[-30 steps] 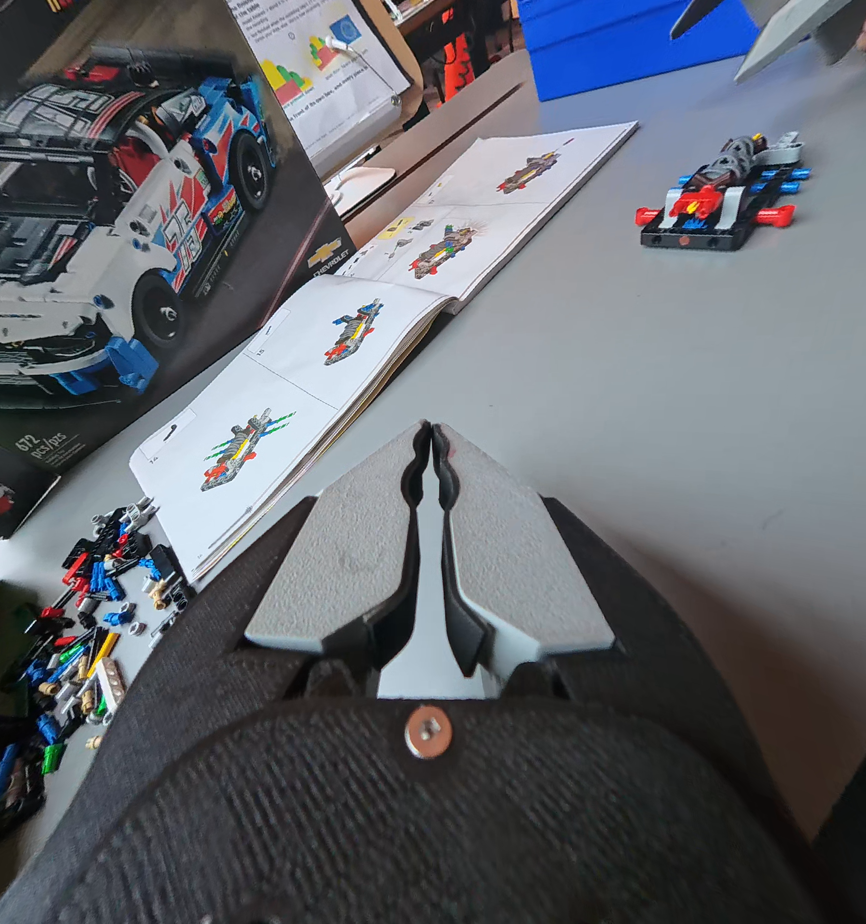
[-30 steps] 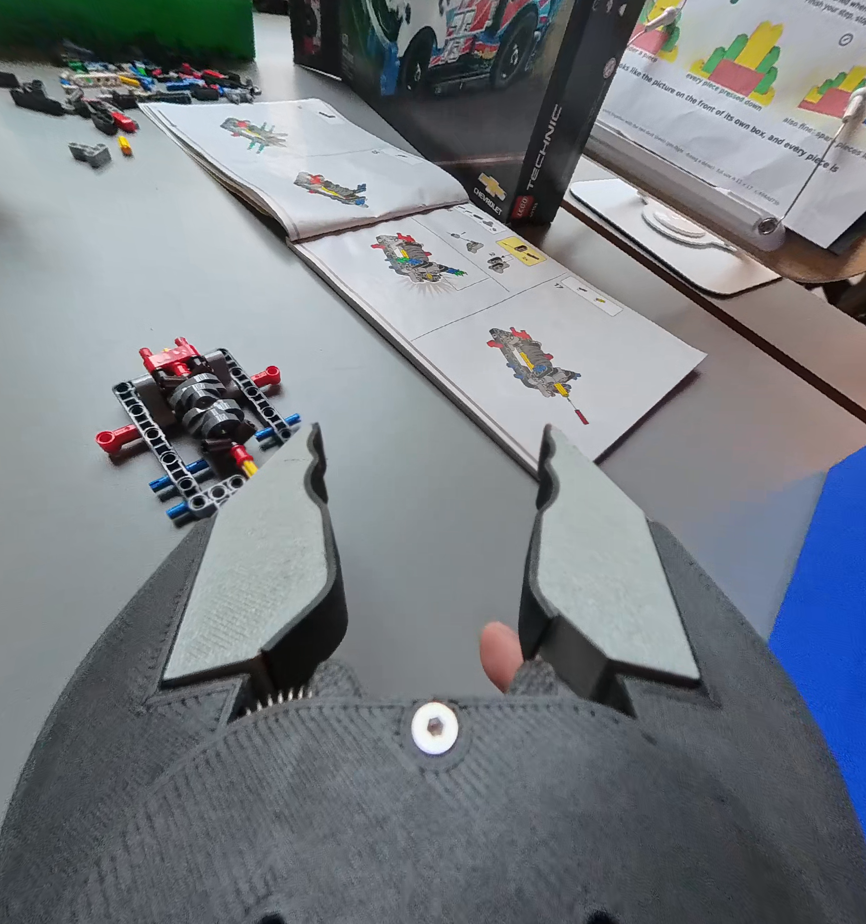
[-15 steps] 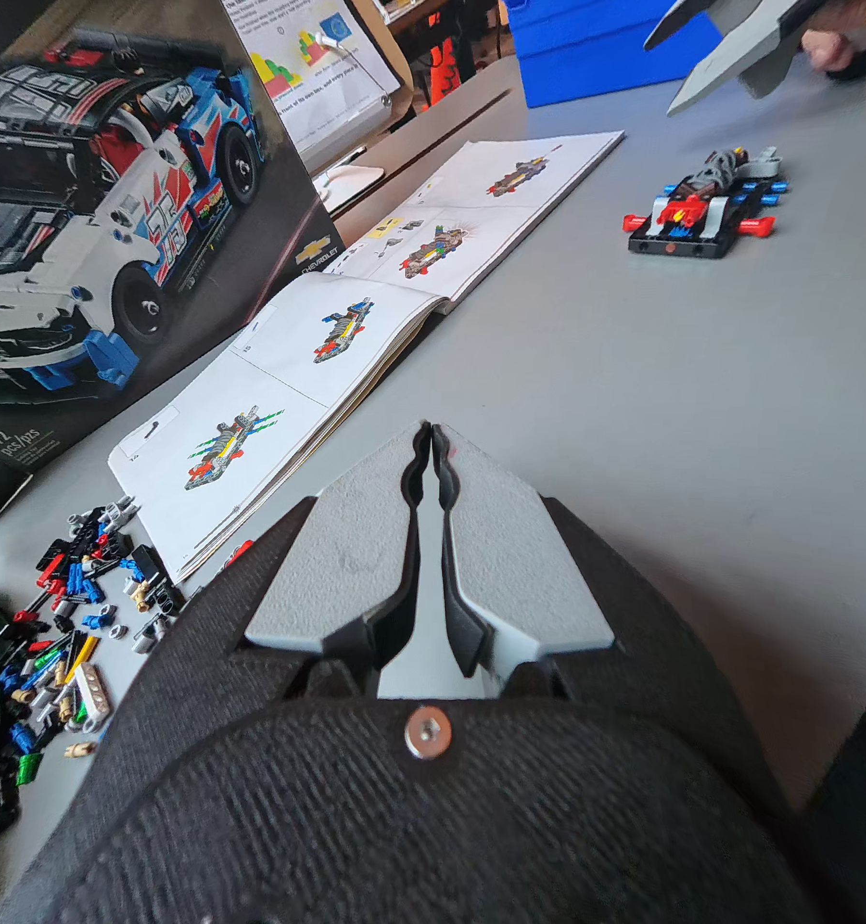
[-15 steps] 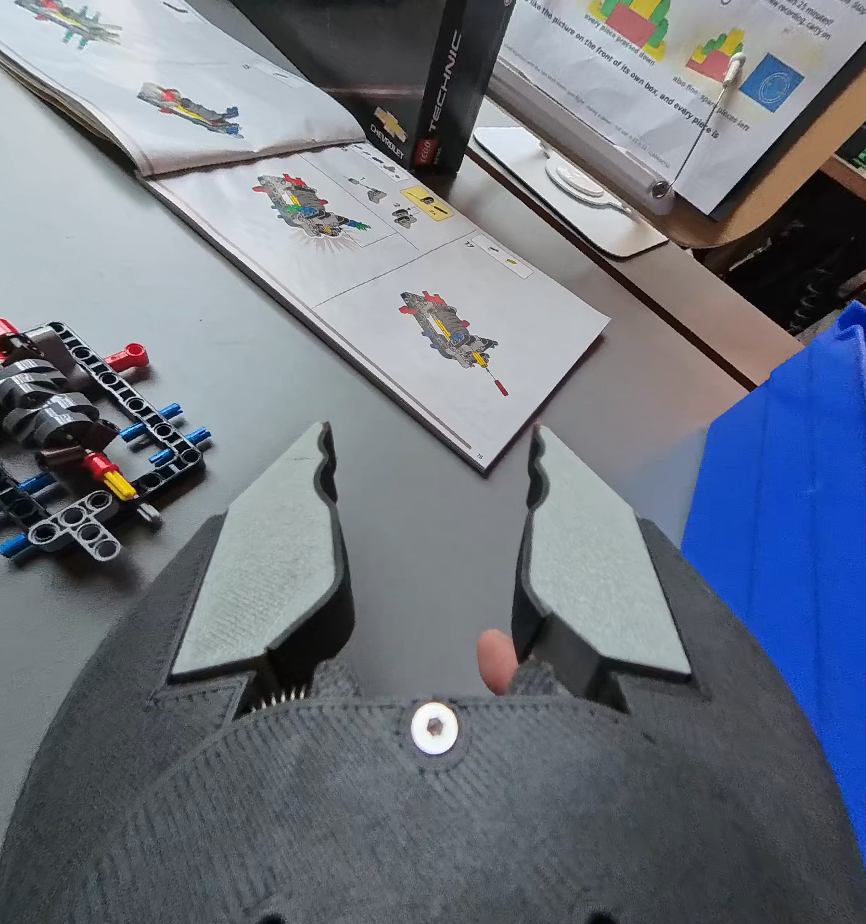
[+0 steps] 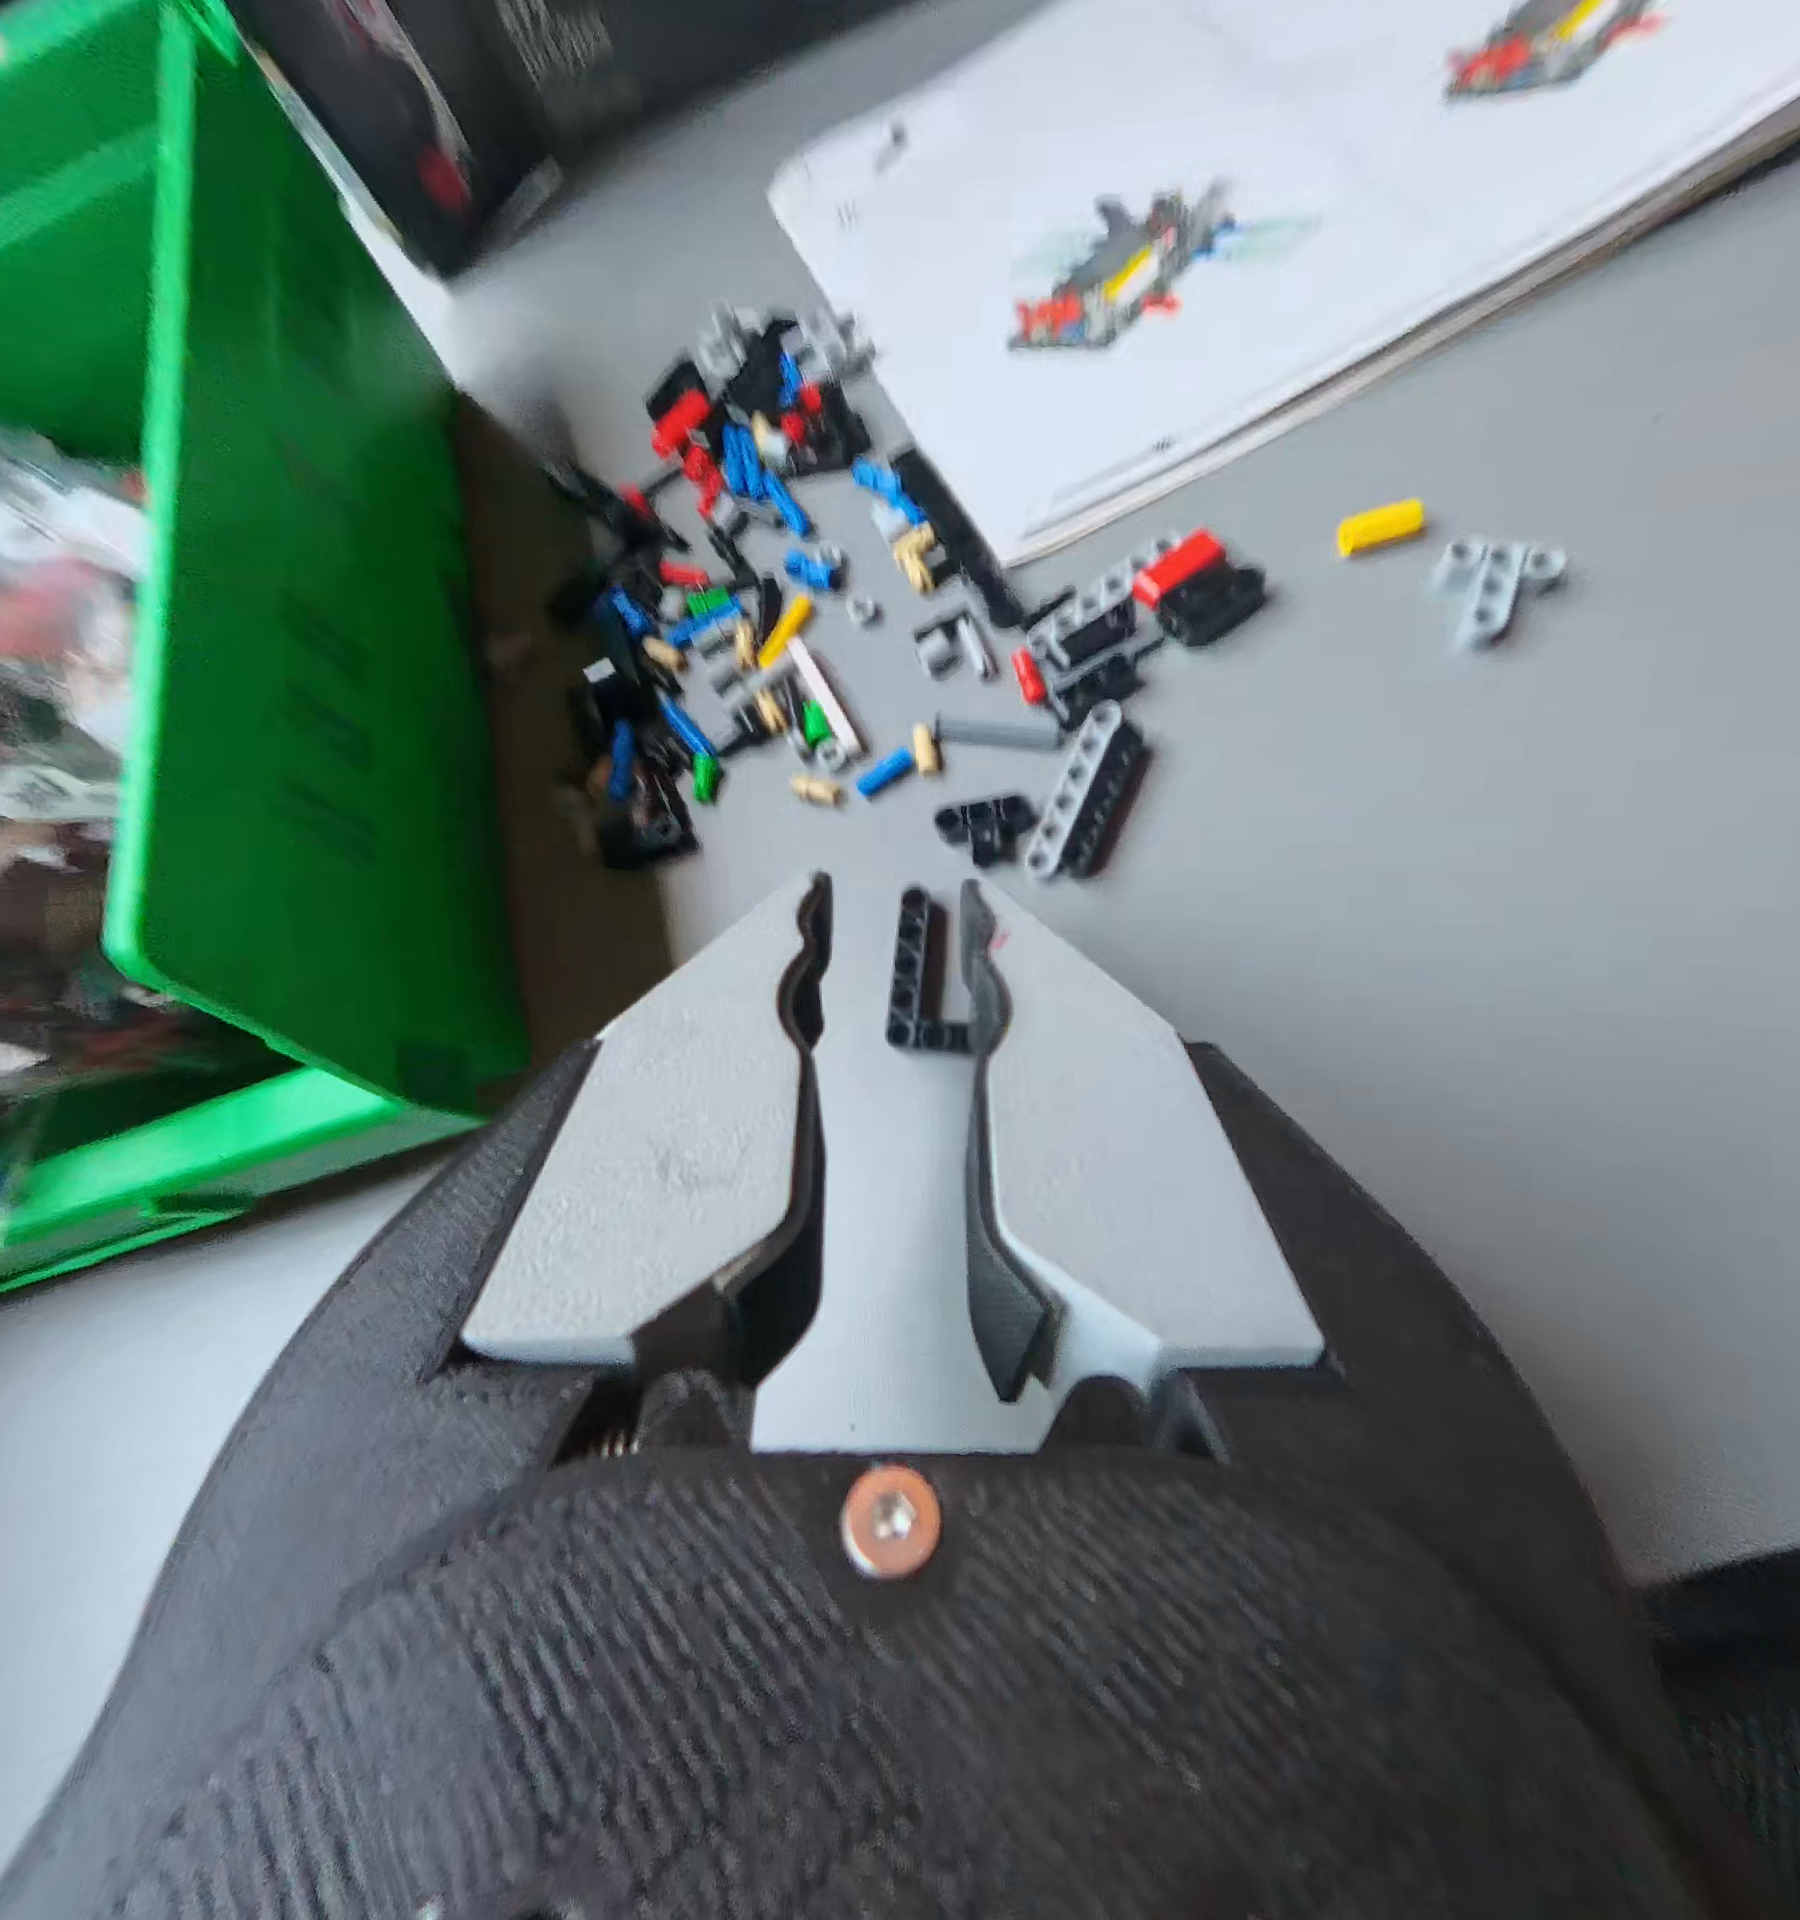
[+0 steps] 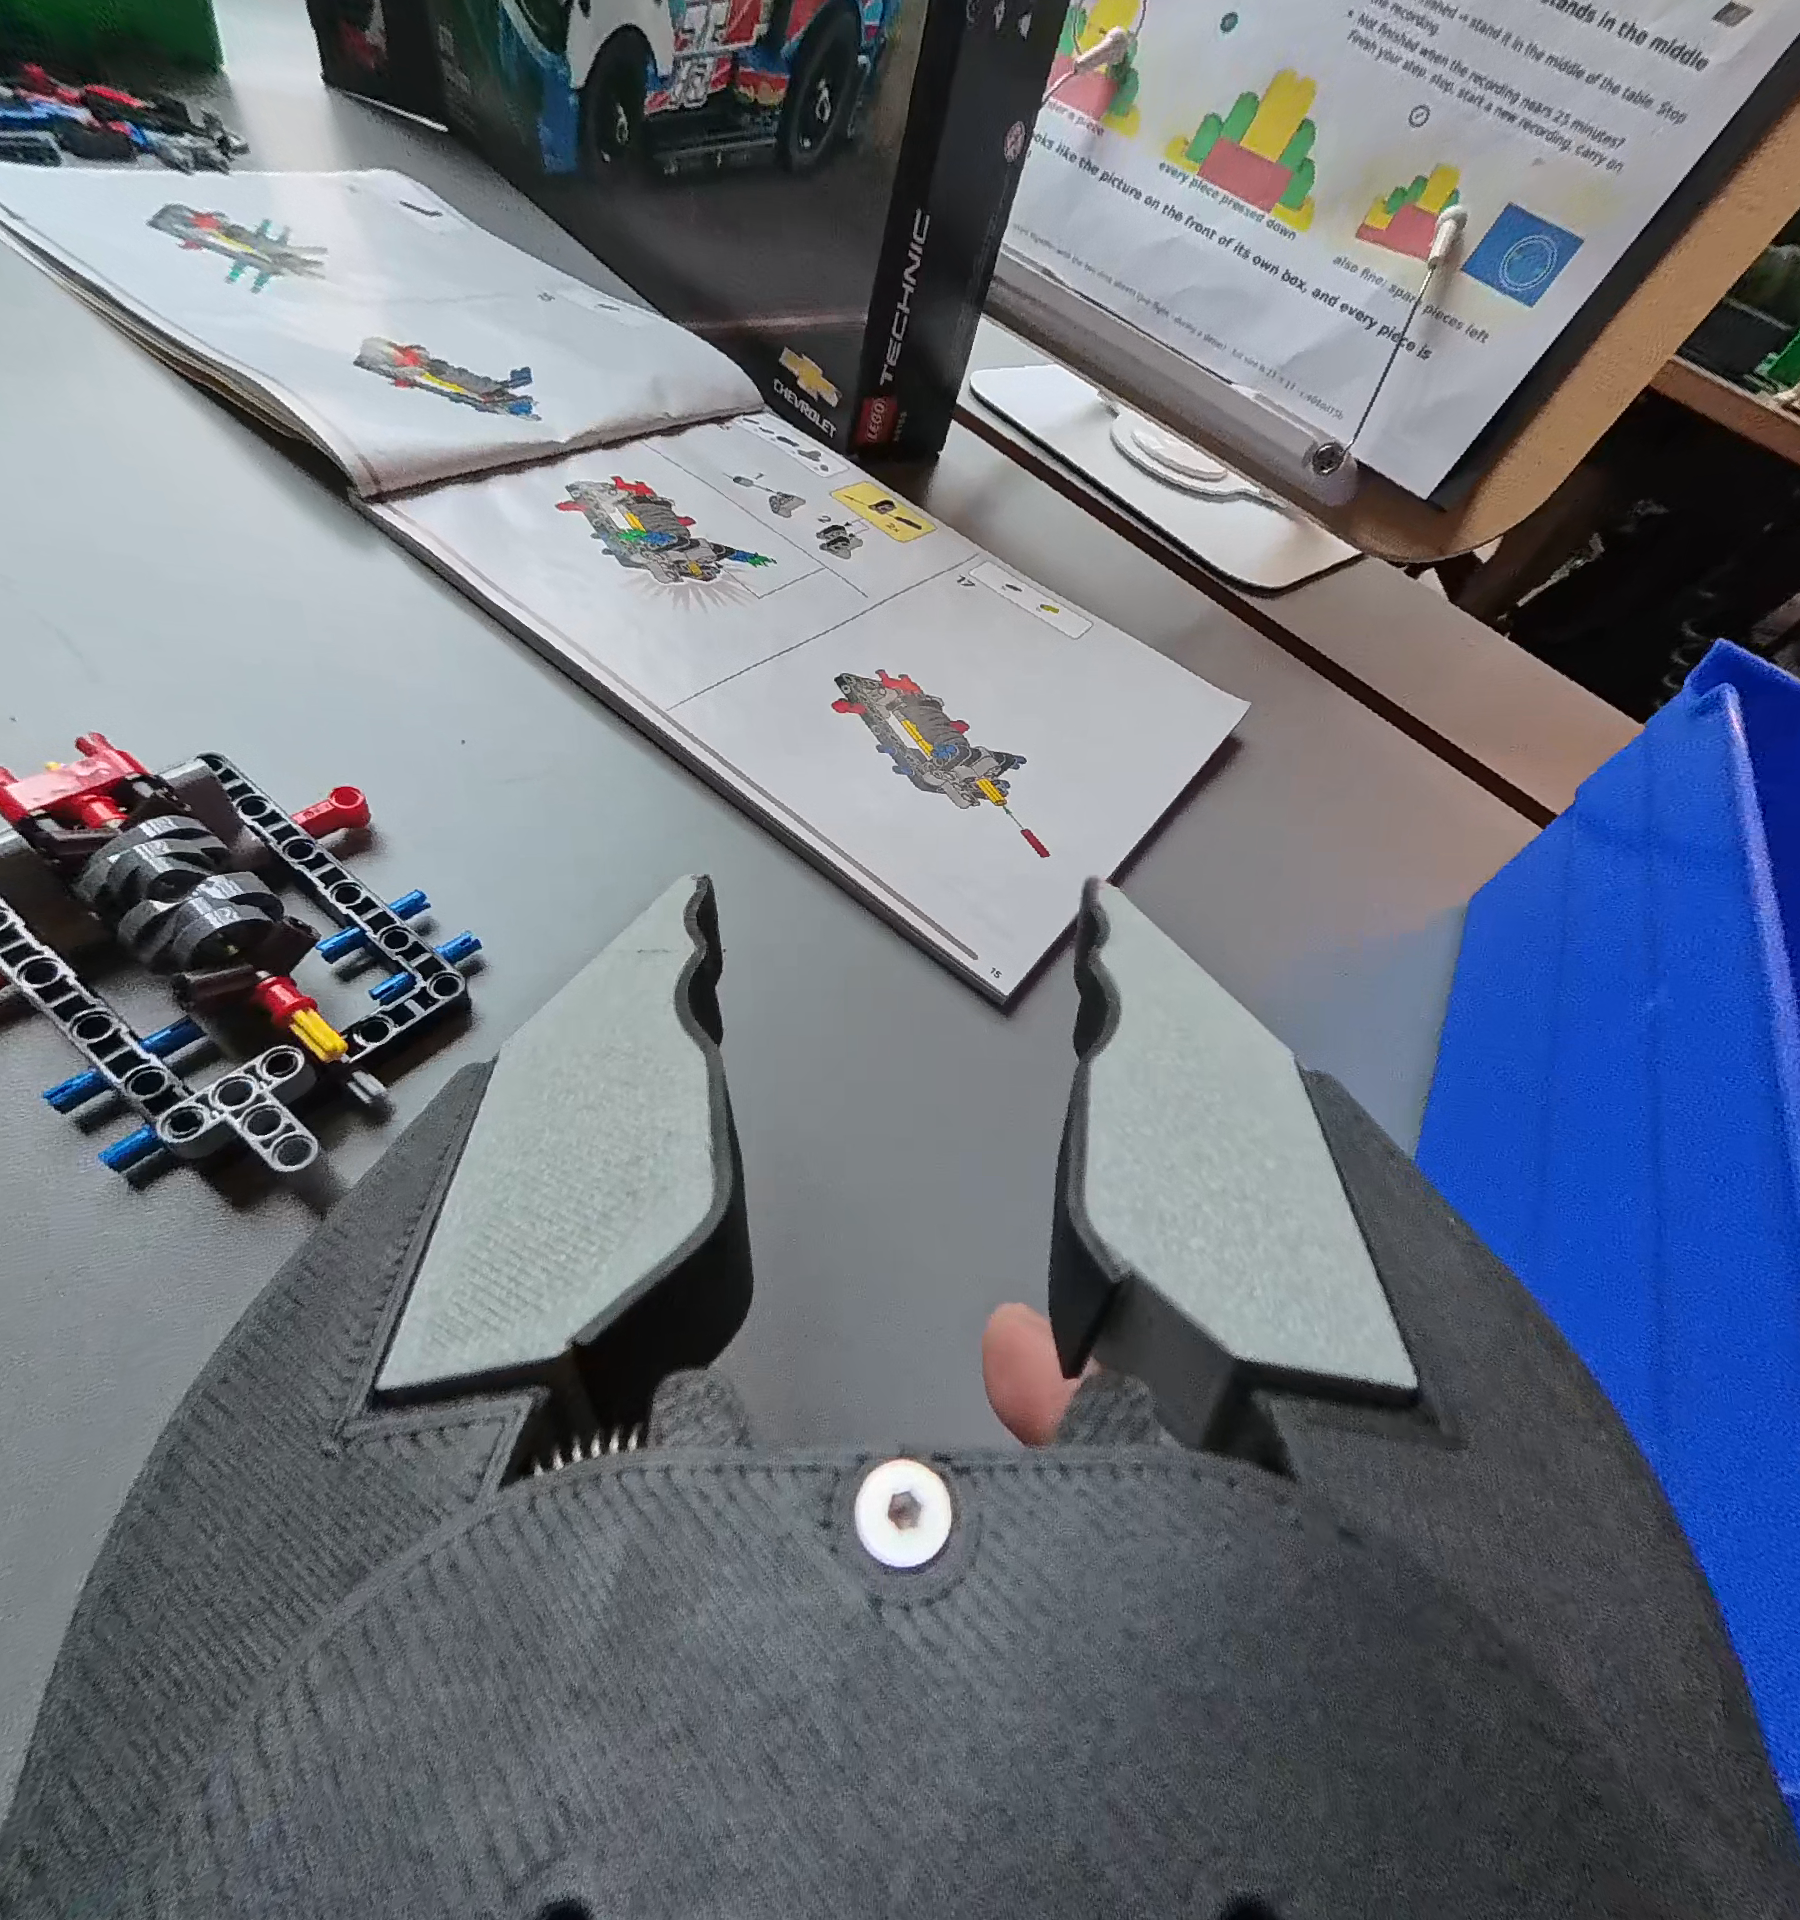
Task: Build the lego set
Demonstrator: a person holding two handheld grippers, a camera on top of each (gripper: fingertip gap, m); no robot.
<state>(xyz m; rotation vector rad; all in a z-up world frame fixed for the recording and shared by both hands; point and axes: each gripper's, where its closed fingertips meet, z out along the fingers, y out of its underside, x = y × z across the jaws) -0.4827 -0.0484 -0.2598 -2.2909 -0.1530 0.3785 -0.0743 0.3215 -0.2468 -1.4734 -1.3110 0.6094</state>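
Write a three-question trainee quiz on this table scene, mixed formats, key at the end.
1. True or false: the left tongs are clamped on a piece.
2. Which bin stands beside the loose pieces? A) the green bin B) the blue bin C) neither
3. Fill in: the half-built frame lies to the ____ of the right tongs in the right wrist view.

Key:
1. False: they stand slightly apart over a black L-shaped piece on the table.
2. A
3. left
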